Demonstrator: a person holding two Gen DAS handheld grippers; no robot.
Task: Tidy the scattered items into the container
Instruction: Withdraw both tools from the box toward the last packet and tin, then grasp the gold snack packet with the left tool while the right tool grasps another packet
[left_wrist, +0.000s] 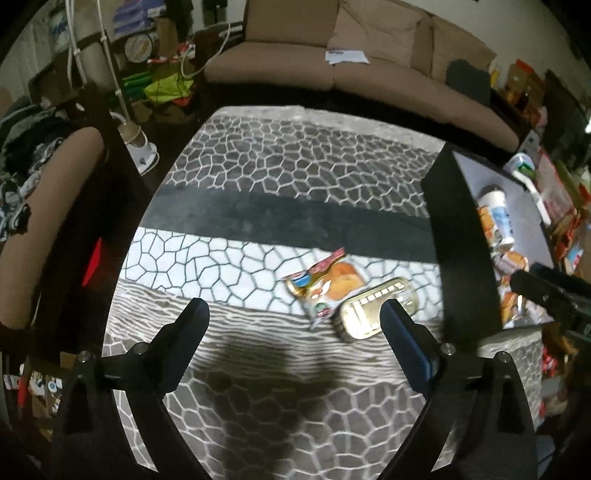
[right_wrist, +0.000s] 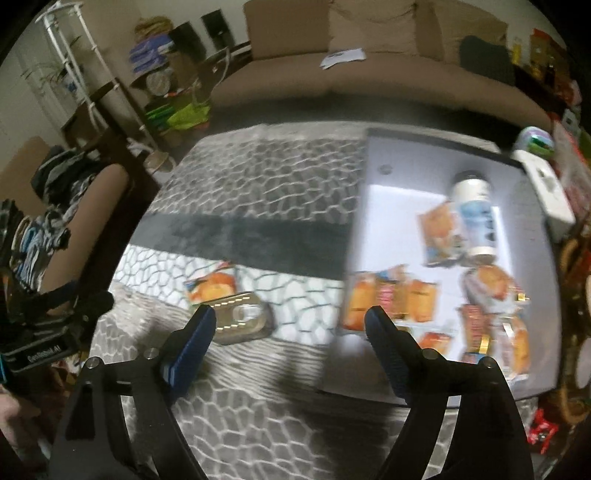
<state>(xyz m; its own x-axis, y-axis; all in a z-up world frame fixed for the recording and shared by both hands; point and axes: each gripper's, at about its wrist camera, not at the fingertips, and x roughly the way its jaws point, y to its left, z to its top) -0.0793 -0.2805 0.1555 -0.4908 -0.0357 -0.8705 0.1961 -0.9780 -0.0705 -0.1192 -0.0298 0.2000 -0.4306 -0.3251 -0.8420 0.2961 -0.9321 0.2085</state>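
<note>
An orange snack packet (left_wrist: 325, 284) and a flat gold tin (left_wrist: 376, 314) lie side by side on the patterned cloth, the tin overlapping the packet's edge. To their right stands the black container (left_wrist: 439, 236) with a white inside (right_wrist: 380, 177). It holds a white bottle (right_wrist: 474, 218) and several orange packets (right_wrist: 391, 299). My left gripper (left_wrist: 294, 308) hovers open just short of the packet (right_wrist: 212, 288) and tin (right_wrist: 243, 323), with nothing between its fingers. My right gripper (right_wrist: 291, 314) is open and empty over the container's near left corner.
The patterned grey and white cloth (left_wrist: 258, 166) covers the table. A brown sofa (left_wrist: 332, 66) runs along the far side and an armchair (left_wrist: 55, 206) piled with clothes stands at the left. A white box (right_wrist: 543, 188) and cluttered goods crowd the container's right side.
</note>
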